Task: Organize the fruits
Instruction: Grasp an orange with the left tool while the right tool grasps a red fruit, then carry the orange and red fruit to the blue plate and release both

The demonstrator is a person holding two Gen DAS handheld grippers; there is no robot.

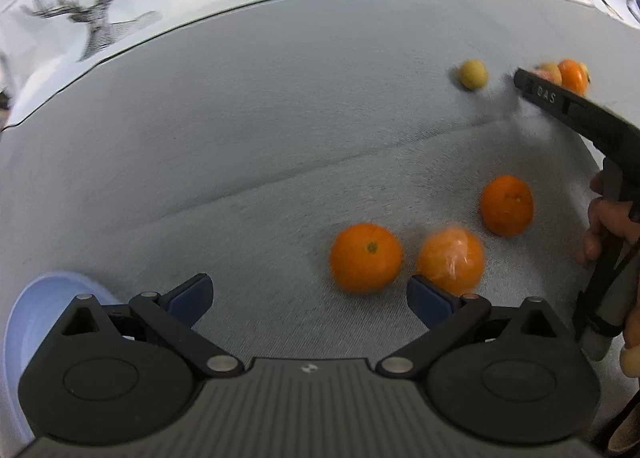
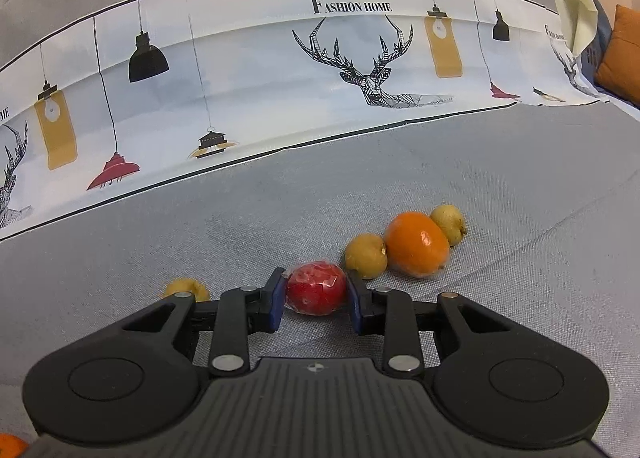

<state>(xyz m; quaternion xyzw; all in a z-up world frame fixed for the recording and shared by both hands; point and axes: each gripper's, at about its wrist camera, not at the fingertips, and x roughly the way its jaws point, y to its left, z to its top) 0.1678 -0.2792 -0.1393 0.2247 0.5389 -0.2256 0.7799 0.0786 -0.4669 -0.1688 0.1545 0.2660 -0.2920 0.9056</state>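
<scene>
My right gripper [image 2: 316, 281] is shut on a red apple [image 2: 316, 292] in clear wrap, which rests on the grey cloth. Just right of it lie a yellow-green fruit [image 2: 366, 255], a wrapped orange [image 2: 416, 244] and another yellow-green fruit [image 2: 448, 224]. A third one [image 2: 186, 288] sits to the left. In the left wrist view, my left gripper [image 1: 308, 286] hangs open over the cloth with nothing between its fingers. Three oranges lie ahead of it: one bare [image 1: 366, 257], one wrapped [image 1: 450, 260], one farther right [image 1: 507, 204]. The right gripper's finger [image 1: 560, 98] shows at the far right.
A light blue dish [image 1: 32, 310] sits at the left gripper's near left. A printed white cloth [image 2: 240, 78] borders the grey fabric [image 2: 520, 178] at the back. An orange cushion [image 2: 620, 54] lies far right. A person's hand [image 1: 604, 226] holds the right gripper's handle.
</scene>
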